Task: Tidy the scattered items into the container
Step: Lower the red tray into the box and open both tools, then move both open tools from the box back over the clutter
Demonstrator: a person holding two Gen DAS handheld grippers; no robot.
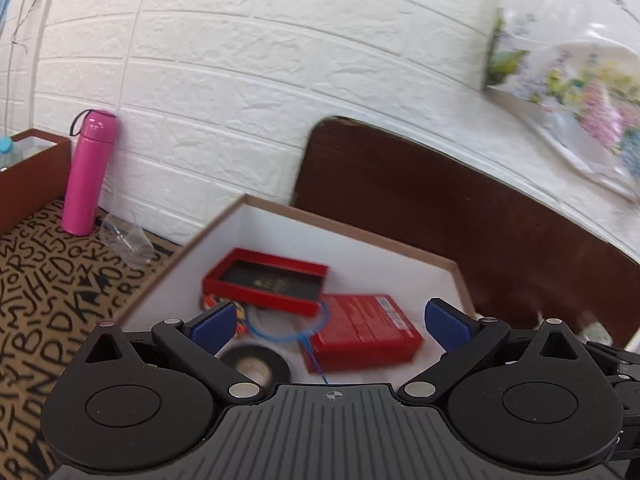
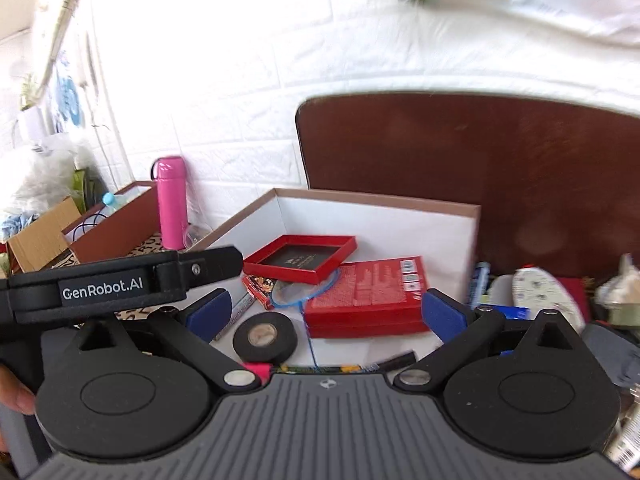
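A white-lined cardboard container (image 1: pixel 280 236) (image 2: pixel 384 224) lies ahead of both grippers. Inside it are a red tray-like lid (image 1: pixel 266 280) (image 2: pixel 300 258), a red box (image 1: pixel 366 332) (image 2: pixel 368 300), a black tape roll (image 1: pixel 256 364) (image 2: pixel 265 338), a blue loop of cord (image 1: pixel 280 334) (image 2: pixel 304 300) and a small patterned pack (image 2: pixel 260 286). My left gripper (image 1: pixel 330 326) stands open above the container's near side, nothing between its blue pads. My right gripper (image 2: pixel 326 314) is open too and holds nothing. The left gripper's black body (image 2: pixel 120 284) crosses the right wrist view at left.
A pink bottle (image 1: pixel 86 172) (image 2: pixel 172 202) and a clear plastic wrapper (image 1: pixel 124 240) stand on the lettered cloth (image 1: pixel 44 292) by the white brick wall. A brown box (image 1: pixel 28 176) (image 2: pixel 112 220) sits far left. A dark chair back (image 1: pixel 440 208) rises behind. Mixed clutter (image 2: pixel 540 292) lies at right.
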